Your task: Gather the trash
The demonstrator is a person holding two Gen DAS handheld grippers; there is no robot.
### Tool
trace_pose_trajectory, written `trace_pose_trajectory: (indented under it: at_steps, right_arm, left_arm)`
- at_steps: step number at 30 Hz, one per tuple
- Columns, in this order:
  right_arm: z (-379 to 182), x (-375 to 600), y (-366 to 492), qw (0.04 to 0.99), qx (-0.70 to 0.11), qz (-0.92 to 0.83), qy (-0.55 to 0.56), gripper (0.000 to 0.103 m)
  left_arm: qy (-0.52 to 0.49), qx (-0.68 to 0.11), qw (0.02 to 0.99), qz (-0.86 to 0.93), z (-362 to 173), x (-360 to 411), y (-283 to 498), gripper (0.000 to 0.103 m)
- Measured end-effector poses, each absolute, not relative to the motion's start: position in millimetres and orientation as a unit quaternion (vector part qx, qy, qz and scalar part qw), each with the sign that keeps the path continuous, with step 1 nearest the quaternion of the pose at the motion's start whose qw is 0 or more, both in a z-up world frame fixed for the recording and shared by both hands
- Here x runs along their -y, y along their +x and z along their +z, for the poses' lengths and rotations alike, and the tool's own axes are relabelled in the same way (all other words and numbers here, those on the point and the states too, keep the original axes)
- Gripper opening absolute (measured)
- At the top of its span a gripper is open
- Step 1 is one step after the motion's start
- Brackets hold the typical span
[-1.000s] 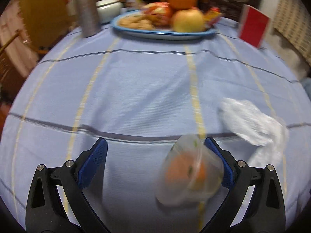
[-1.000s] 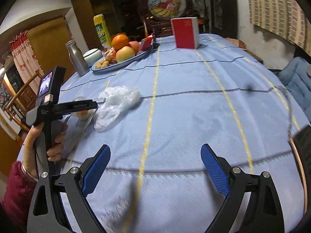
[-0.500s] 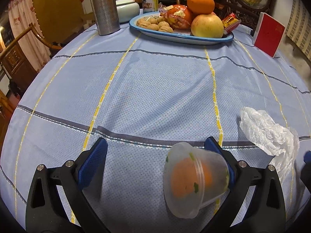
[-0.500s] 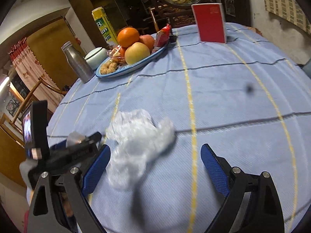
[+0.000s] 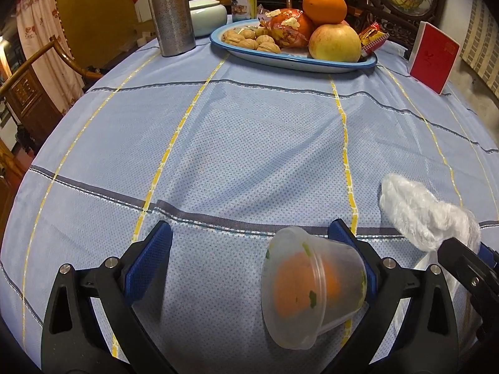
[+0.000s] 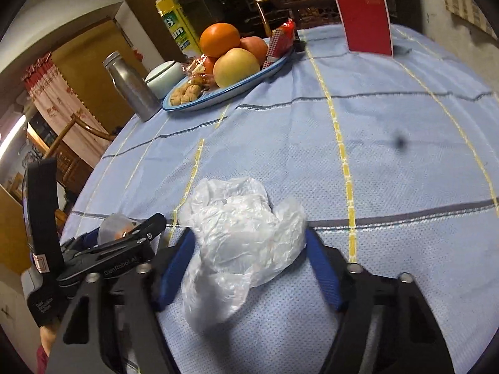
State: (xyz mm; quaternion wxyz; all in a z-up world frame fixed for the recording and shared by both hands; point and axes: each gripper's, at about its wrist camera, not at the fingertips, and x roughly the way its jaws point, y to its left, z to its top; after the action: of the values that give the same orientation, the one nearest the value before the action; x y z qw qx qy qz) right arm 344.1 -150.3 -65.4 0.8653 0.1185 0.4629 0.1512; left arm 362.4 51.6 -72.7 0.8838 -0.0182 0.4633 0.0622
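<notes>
A clear plastic cup (image 5: pixel 312 290) with orange residue lies on its side on the blue tablecloth, resting against the right finger of my open left gripper (image 5: pixel 249 255). A crumpled white plastic bag (image 6: pixel 240 243) lies between the fingers of my right gripper (image 6: pixel 249 249), which is open around it; the fingers stand close to both sides of the bag. The bag also shows in the left wrist view (image 5: pixel 421 215), to the right of the cup. The cup shows partly in the right wrist view (image 6: pixel 113 229), behind the left gripper's body.
A blue-rimmed plate (image 5: pixel 290 59) with fruit, walnuts and snacks stands at the far side. A steel bottle (image 5: pixel 171 12), a white lidded jar (image 5: pixel 207 15) and a red box (image 5: pixel 433 59) stand near it. Wooden chairs stand beyond the table's left edge.
My right gripper has moved left and forward across the table until the bag lies between its fingers. My left gripper has stayed by the cup, which has barely shifted.
</notes>
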Motion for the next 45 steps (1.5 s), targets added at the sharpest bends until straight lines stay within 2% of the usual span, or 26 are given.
trace_pose_trajectory:
  at_steps: [1,4,10,29,31,34,36,39,41,45]
  right_arm:
    - [-66,151,345,0.864,-0.465,0.149,0.121,0.037]
    - [-64,162,343,0.866,-0.461,0.137,0.136,0.029]
    - [-49,189,336,0.887,-0.424,0.097,0.153,0.029]
    - [-59,196,336,0.869,-0.452,0.102,0.176,0.035]
    - [-59,196,337,0.868,-0.453,0.101,0.176,0.035]
    - [-59,196,337,0.867,-0.455,0.101,0.177,0.035]
    - [-59,196,336,0.867,-0.456,0.101,0.175,0.035]
    - [-59,195,336,0.867,-0.456,0.100,0.173,0.035]
    - [-59,195,336,0.868,-0.456,0.099,0.172,0.035]
    - [-59,195,336,0.868,-0.456,0.098,0.171,0.035]
  left_arm:
    - [-0.018,-0.463,0.884,0.062,-73,-52,363,0.098]
    - [-0.017,-0.464,0.884,0.059,-73,-52,363,0.098]
    - [-0.014,-0.465,0.884,0.050,-72,-52,361,0.097]
    - [-0.017,-0.474,0.880,-0.011,-68,-46,347,0.095]
    - [-0.013,-0.472,0.882,-0.013,-68,-46,342,0.091]
    - [-0.008,-0.465,0.885,-0.018,-66,-45,336,0.080]
    - [-0.012,-0.460,0.888,-0.030,-64,-45,335,0.065]
    - [-0.018,-0.455,0.889,-0.051,-61,-44,335,0.048]
    - [-0.013,-0.452,0.890,-0.056,-60,-41,334,0.043]
    - [-0.006,-0.446,0.893,-0.066,-58,-35,332,0.040]
